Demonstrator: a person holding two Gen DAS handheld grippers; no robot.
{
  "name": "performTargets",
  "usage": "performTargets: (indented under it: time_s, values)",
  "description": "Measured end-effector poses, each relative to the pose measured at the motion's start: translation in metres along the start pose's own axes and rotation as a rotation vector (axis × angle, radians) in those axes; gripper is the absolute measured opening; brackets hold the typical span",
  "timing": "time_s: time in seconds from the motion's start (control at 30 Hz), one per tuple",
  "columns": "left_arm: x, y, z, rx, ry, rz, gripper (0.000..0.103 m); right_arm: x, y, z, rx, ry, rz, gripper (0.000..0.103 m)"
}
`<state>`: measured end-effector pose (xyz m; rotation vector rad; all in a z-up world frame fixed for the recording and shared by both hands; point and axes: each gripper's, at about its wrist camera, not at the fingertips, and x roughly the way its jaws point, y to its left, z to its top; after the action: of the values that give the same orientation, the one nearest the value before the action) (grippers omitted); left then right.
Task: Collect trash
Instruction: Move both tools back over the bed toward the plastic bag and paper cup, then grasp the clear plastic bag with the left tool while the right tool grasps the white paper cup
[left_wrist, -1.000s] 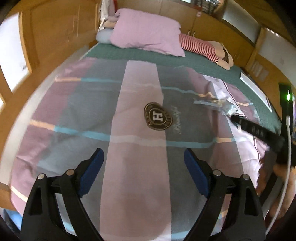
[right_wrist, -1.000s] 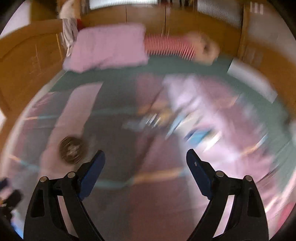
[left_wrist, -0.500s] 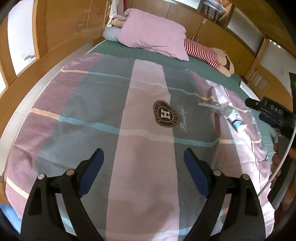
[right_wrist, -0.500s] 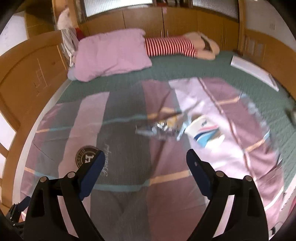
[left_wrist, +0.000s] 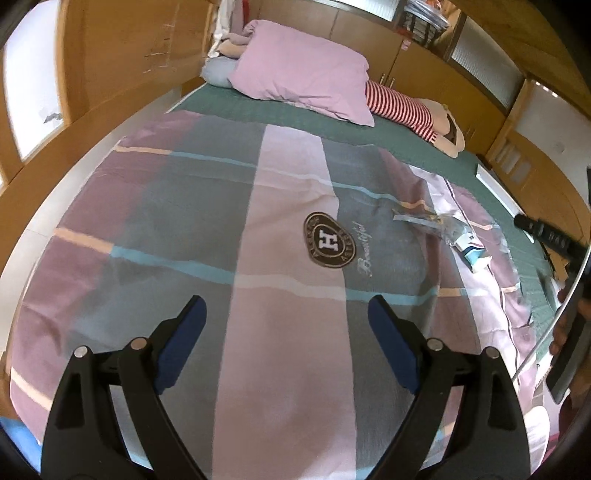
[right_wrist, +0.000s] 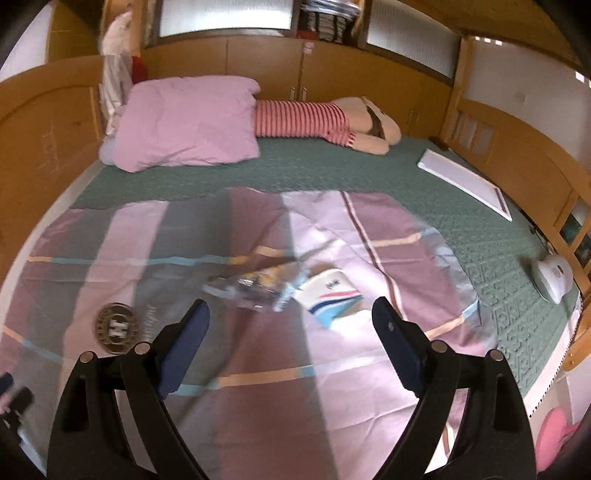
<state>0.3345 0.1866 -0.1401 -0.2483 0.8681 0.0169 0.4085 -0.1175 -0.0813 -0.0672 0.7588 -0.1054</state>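
Blue-padded, the right tool (right_wrist: 288, 325) stands spread and empty above a striped quilt (right_wrist: 258, 387) on the bed; the left tool (left_wrist: 286, 323) is spread and empty too. Ahead of the right tool lie two pieces of trash, touching: a crumpled clear wrapper (right_wrist: 251, 288) and a white packet (right_wrist: 332, 295). Beyond, green bedspread (right_wrist: 332, 173), one pink pillow (right_wrist: 184, 125), wooden cabinets (right_wrist: 258, 62).

Black grippers (left_wrist: 286, 321), blue finger pads (left_wrist: 393, 347)

Both wrist views look down across one striped quilt (left_wrist: 288, 206).
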Motion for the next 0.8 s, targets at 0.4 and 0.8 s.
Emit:
performTargets:
  time_s: [0.4,0.8]
  values:
    - [0.082,-0.088,0.026,0.142,0.048,-0.082,0.089,0.117,-0.072,-0.026,0.036,0.099,0.024,0.093]
    - [0.100,-0.098,0.039,0.176,0.007,-0.131,0.091,0.171,-0.020,-0.019,-0.240,0.178,0.226,0.071]
